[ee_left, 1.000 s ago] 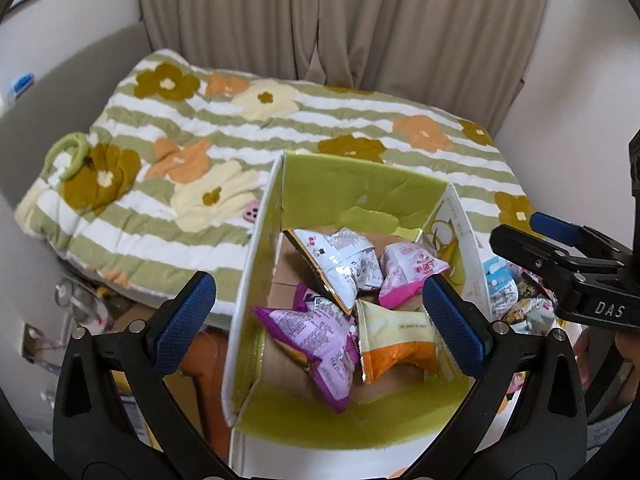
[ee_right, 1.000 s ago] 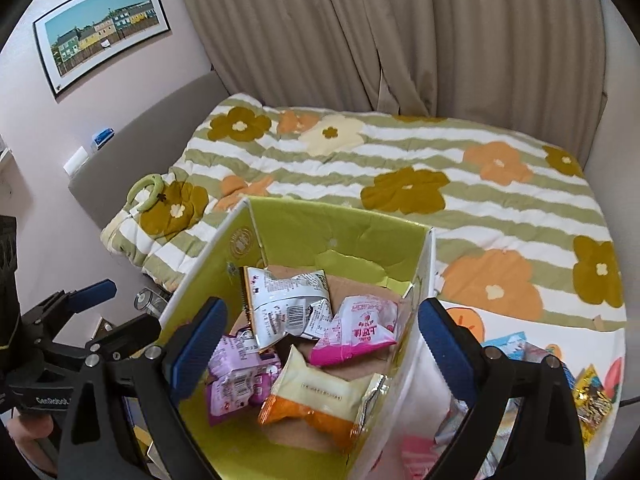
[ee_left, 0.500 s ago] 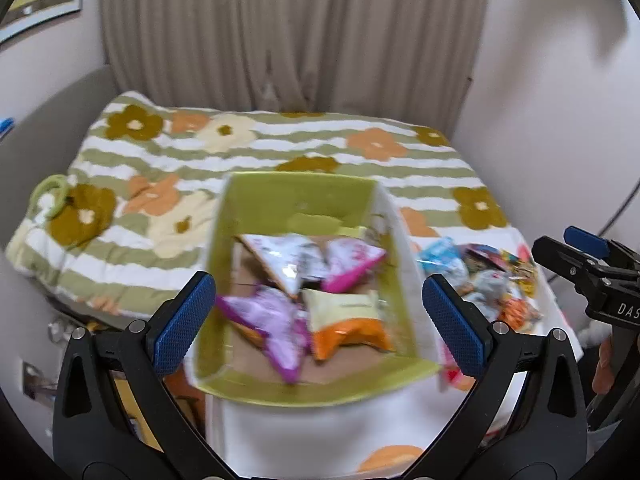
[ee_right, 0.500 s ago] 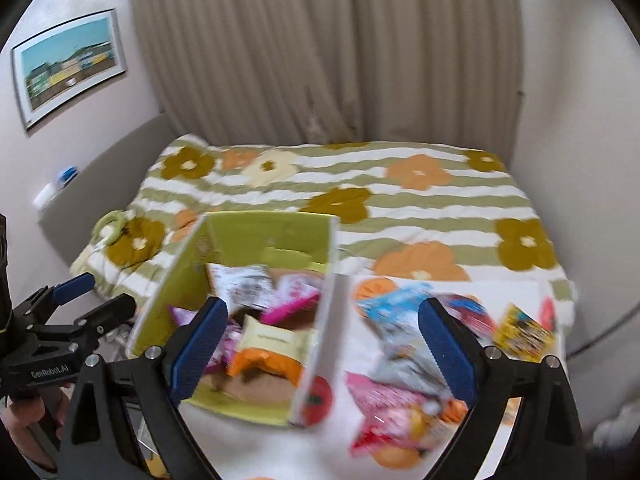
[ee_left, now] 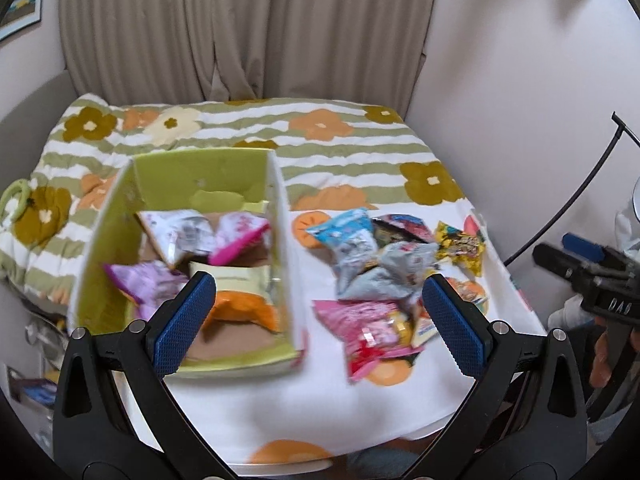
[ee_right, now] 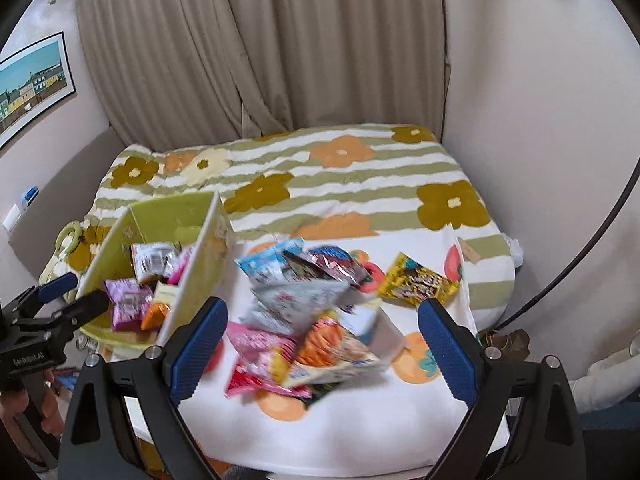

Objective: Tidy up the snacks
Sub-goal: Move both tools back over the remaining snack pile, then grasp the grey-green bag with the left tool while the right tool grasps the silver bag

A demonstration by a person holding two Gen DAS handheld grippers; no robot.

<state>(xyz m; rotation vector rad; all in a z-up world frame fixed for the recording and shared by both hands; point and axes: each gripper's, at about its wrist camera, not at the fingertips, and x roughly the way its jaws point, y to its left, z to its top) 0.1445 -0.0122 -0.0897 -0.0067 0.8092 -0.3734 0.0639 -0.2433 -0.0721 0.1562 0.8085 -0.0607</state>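
Loose snack pile (ee_right: pixel 312 316) is framed squarely between the spread, empty right gripper (ee_right: pixel 320 344) — left gripper (ee_left: pixel 320 320), likewise spread and empty, is offset toward the green box (ee_left: pixel 100 264).

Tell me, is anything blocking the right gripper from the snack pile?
Nothing visible. The right gripper is open and empty, and the snack pile lies uncovered on the white cloth ahead of it.
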